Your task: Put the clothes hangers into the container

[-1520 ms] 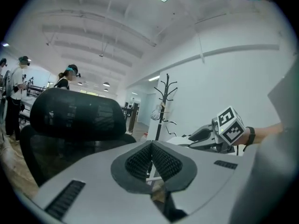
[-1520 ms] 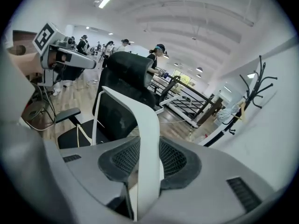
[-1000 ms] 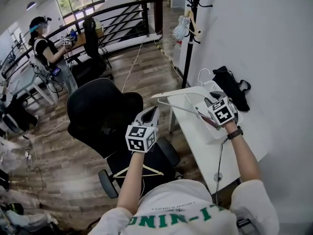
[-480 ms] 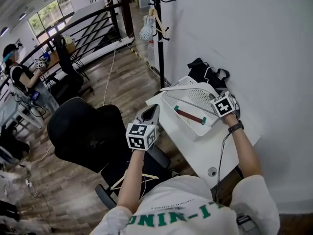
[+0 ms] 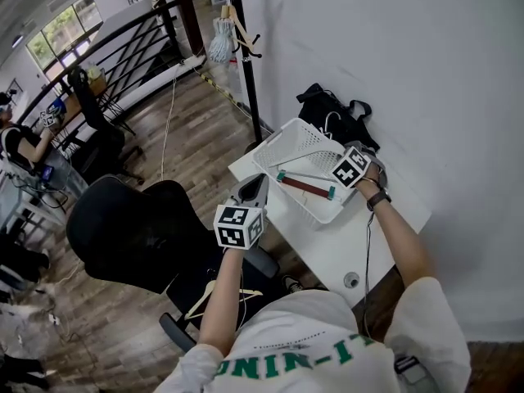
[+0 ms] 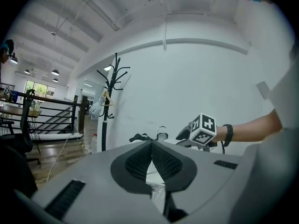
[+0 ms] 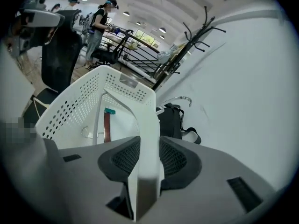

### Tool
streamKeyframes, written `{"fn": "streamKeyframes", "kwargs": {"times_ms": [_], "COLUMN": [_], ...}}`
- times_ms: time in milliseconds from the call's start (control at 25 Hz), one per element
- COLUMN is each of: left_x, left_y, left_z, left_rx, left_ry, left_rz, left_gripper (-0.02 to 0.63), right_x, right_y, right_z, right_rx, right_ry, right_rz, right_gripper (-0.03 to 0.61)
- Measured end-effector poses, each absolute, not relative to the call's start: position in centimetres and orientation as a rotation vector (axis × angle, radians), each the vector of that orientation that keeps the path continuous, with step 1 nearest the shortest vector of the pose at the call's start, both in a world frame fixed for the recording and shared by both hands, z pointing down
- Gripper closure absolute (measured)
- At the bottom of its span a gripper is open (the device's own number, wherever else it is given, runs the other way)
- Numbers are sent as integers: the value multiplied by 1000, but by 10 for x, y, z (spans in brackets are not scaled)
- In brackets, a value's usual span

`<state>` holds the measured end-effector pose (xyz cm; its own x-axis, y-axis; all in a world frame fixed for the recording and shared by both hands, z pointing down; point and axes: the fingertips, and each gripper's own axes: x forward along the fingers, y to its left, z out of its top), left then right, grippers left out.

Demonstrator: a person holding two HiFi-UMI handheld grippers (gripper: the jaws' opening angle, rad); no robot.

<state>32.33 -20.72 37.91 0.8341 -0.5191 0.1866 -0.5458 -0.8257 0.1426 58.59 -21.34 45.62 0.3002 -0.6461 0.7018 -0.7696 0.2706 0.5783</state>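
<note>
A white perforated basket (image 5: 282,142) stands on the white table (image 5: 360,244). Inside it lies a hanger with a red bar and teal ends (image 5: 305,187), also seen in the right gripper view (image 7: 107,126). My right gripper (image 5: 334,164) is at the basket's near right rim, shut on the arm of a white plastic hanger (image 7: 145,125) that reaches down into the basket (image 7: 70,111); its metal hook (image 7: 180,98) points toward the black bag. My left gripper (image 5: 253,184) hovers left of the table over the chair, jaws together (image 6: 153,146) with nothing between them.
A black office chair (image 5: 139,236) stands left of the table with a wooden hanger (image 5: 219,291) on its seat. A black bag (image 5: 332,117) lies at the table's far end by the wall. A coat stand (image 5: 246,64) rises beyond. People work at desks far left.
The right gripper has carried the white hanger from above the table down into the basket. The left gripper has drifted toward the table's edge. The head view has swung toward the wall.
</note>
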Motion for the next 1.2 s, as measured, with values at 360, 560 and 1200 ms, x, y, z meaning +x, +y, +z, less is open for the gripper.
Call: {"fn": "streamKeyframes", "kwargs": {"times_ms": [360, 560, 1200], "left_x": [330, 313, 234], "left_y": [-210, -211, -203], "left_z": [409, 420, 438], "left_rx": [2765, 2733, 2626], "left_ry": [-834, -869, -1036], "left_rz": [255, 266, 250], "left_gripper": [601, 601, 601], "right_x": [548, 523, 422], "right_y": [-237, -247, -248], "right_z": [522, 526, 472], "right_rx": [1276, 1304, 1292], "right_ry": [-1494, -1607, -1940], "right_rz": [231, 301, 233], "right_gripper": [433, 214, 206]}}
